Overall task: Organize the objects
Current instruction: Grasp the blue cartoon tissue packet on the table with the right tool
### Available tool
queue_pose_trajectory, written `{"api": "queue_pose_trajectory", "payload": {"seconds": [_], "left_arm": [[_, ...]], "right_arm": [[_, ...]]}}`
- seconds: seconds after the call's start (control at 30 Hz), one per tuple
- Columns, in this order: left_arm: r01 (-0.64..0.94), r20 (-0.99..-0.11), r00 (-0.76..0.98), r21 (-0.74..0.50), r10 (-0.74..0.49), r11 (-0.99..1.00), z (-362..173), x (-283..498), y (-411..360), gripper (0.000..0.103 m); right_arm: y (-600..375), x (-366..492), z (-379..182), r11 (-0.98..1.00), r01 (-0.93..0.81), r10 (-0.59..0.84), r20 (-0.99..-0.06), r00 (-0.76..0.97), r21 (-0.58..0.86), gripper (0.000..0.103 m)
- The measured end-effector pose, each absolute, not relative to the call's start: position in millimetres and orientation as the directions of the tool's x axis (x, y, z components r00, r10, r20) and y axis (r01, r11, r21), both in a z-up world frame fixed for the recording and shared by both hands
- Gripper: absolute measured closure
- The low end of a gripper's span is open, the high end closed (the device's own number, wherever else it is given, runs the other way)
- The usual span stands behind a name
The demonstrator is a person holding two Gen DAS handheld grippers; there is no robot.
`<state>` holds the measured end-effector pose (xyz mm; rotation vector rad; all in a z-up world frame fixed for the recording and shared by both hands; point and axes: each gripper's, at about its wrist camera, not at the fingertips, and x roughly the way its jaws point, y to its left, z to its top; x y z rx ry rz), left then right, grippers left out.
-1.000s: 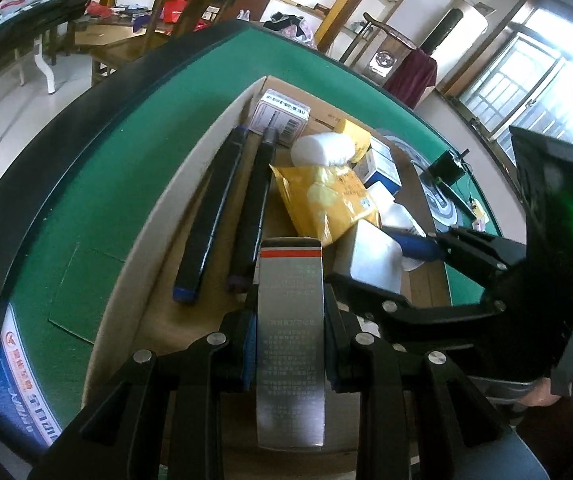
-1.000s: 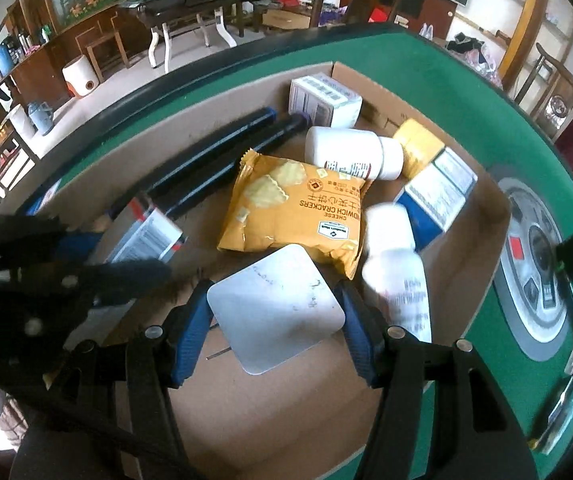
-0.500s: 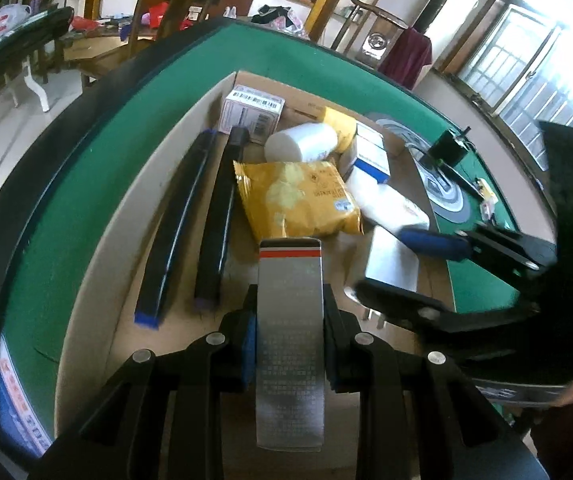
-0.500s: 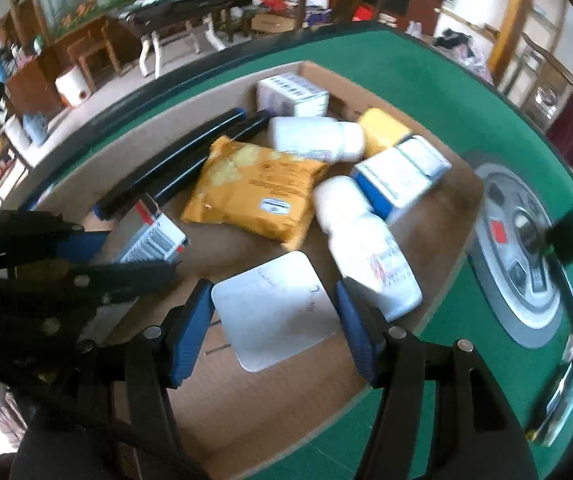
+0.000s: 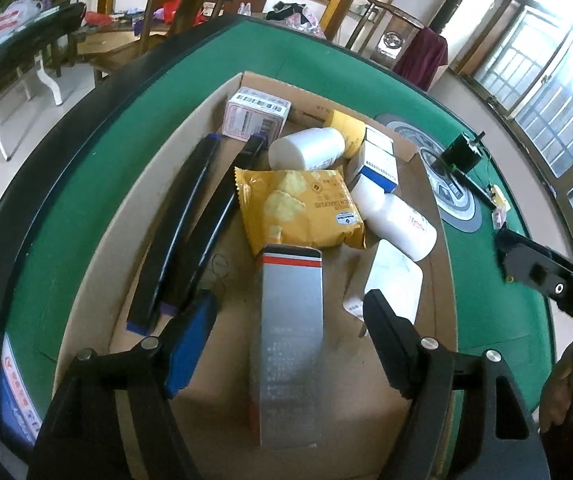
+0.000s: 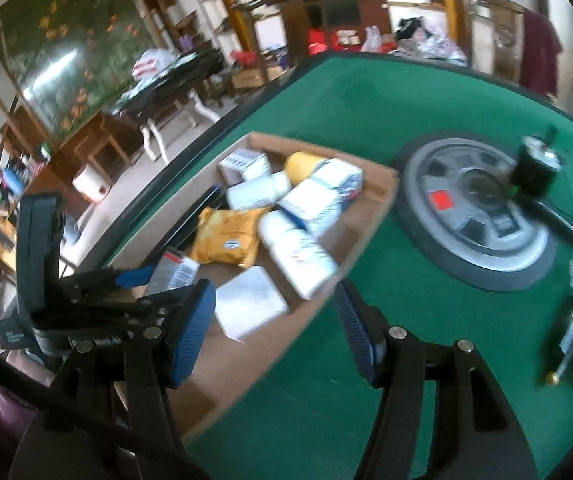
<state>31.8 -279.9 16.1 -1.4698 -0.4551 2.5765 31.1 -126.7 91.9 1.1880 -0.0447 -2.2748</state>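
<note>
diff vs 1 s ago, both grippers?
Left gripper has just been opening and let go of the silver box, now loose between its jaws. Right gripper released the white square packet and swung toward the green table. Cracker bag, bottles unmoved.

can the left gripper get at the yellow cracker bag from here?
Probably not directly. The left gripper is open, but the silver box lies between its fingers, butting against the cracker bag ahead.

box point(image 5: 434, 184) on table point(image 5: 98, 168) | in box: carton point(image 5: 292, 340) at near end | cracker bag point(image 5: 306, 212) behind carton | two bars point(image 5: 182, 228) left of bag | bottles point(image 5: 400, 224) right of bag | square lid point(image 5: 394, 284) right of carton
</note>
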Motion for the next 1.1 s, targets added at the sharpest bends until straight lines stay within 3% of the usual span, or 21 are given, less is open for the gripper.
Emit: {"api": "queue_pose_trajectory", "payload": {"seconds": [0.27,0.47,0.7,0.9,1.1], "left_arm": [[0.067,-0.776,-0.571,-0.37,0.269,-0.927,30.5,51.1,-297.2,0.033],[0.07,-0.693,-0.631,-0.499,0.349,-0.864,39.0,66.5,-314.0,0.033],[-0.129,-0.598,-0.645,-0.528,0.475,-0.839,74.4,80.9,-267.2,0.033],[-0.319,-0.609,-0.531,-0.5,0.589,-0.805,81.2,88.6,-188.6,0.032],[-0.349,-0.637,-0.466,-0.506,0.615,-0.789,76.3,90.7,-152.9,0.032]], "right_arm": [[-35.3,39.7,94.5,-0.9,0.31,-0.431,-0.73,-0.53,0.306,0.039],[44.6,48.9,91.9,-0.938,0.147,-0.338,-0.732,-0.591,0.315,0.039],[132.3,50.7,96.5,-0.923,-0.084,-0.231,-0.716,-0.659,0.376,0.039],[150.4,24.6,73.8,-0.908,-0.178,-0.195,-0.759,-0.621,0.38,0.038],[142.0,-6.1,58.8,-0.886,-0.222,-0.216,-0.785,-0.58,0.408,0.039]]}}
